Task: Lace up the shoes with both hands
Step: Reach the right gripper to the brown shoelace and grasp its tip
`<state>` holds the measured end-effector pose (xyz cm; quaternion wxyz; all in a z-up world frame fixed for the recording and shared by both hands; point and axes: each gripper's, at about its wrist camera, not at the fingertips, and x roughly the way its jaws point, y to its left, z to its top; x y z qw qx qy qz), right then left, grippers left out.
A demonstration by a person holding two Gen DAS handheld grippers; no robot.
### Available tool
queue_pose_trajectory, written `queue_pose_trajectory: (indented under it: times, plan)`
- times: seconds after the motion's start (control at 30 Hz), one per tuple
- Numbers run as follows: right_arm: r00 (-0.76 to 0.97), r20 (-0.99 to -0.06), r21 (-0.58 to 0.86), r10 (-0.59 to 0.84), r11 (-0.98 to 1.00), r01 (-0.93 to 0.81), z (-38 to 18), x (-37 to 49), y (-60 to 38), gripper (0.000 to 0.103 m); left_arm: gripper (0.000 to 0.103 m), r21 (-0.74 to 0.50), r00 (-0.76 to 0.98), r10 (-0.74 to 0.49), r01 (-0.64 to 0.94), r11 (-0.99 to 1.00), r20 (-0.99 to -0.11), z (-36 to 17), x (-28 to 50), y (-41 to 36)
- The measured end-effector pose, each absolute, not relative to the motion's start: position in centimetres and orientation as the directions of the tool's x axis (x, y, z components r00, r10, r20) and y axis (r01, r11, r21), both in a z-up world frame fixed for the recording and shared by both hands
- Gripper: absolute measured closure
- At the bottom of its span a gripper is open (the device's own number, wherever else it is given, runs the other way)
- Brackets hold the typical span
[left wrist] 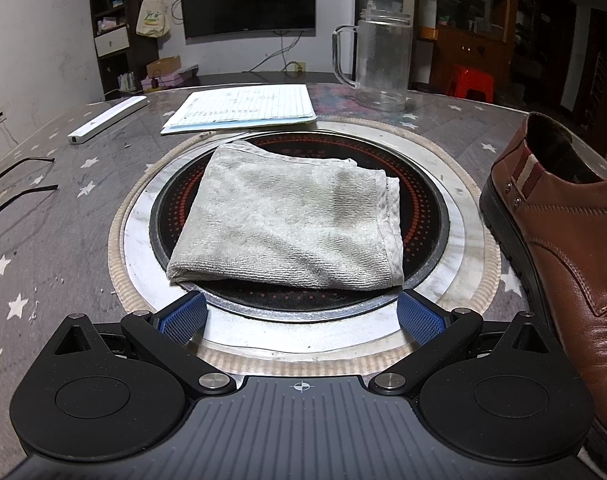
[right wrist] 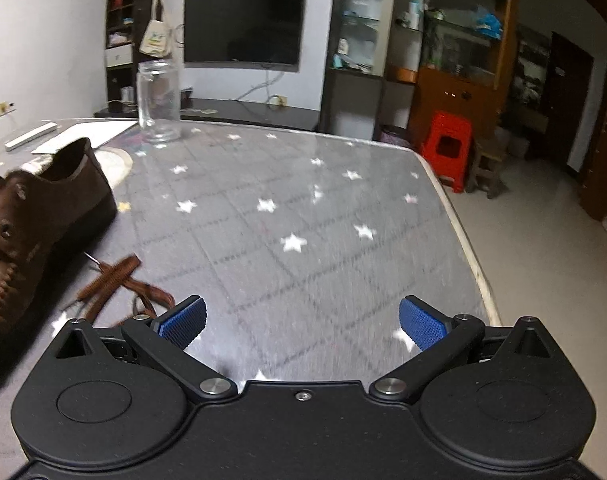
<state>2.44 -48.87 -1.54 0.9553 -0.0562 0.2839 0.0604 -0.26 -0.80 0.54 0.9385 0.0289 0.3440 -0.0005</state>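
- Shoe (right wrist: 31, 232): brown leather, standing on the star-patterned table (right wrist: 295, 208); in the right wrist view it sits at the left edge, heel opening toward the far side, toe running off the near-left corner.
- Lace (right wrist: 111, 276): brown, loose on the table just beside the shoe's outer side, its strands crossing; one end appears to lead back toward the eyelets, though blur hides the exact path.
- Right gripper (right wrist: 302, 322): fingers spread wide, nothing between them. The lace lies just ahead and to the left of its left pad (right wrist: 183, 320), near enough that a short leftward shift would likely bring it between the fingers.
- Left gripper (left wrist: 301, 318): also wide and empty, aimed at a folded grey towel (left wrist: 287, 224) on the round hob (left wrist: 303, 216). The shoe (left wrist: 559, 248) lies to its right, long axis running near to far, heel away.
- Judgement: the shoe sits between the two grippers, and the right one is nearer the lace, so it probably picks up first.
- Beyond: glass jug (left wrist: 379, 60) and papers (left wrist: 243, 106) at the far side.
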Motion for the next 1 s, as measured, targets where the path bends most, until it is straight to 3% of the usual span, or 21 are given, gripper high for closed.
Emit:
queue_pose_trajectory:
  times: [0.23,0.53,0.73,1.0]
  plan:
    - [0.758,-0.628,-0.044,0.176,0.964,-0.261,-1.8,4.4,-45.8,0.003,0.001,0.107,0.764,0.018,0.067,0.992,-0.645,1.7,-0.5,-1.4]
    - [0.636,-0.717,0.015,0.285,0.918,-0.395,-2.1,7.1,-42.0,0.049,0.001,0.152,0.806,-0.025,0.141,0.978,-0.591,5.2,-1.2,-2.5]
    - [0.585,-0.727,0.024,0.358,0.865,-0.500,-2.8,7.9,-41.3,0.057,0.001,0.153,0.820,-0.055,0.171,0.973,-0.569,6.3,-1.2,-3.8]
    - [0.524,-0.733,0.022,0.434,0.785,-0.619,-3.0,8.8,-39.5,0.057,0.001,0.153,0.815,-0.074,0.196,0.969,-0.574,6.5,-1.4,-4.4]
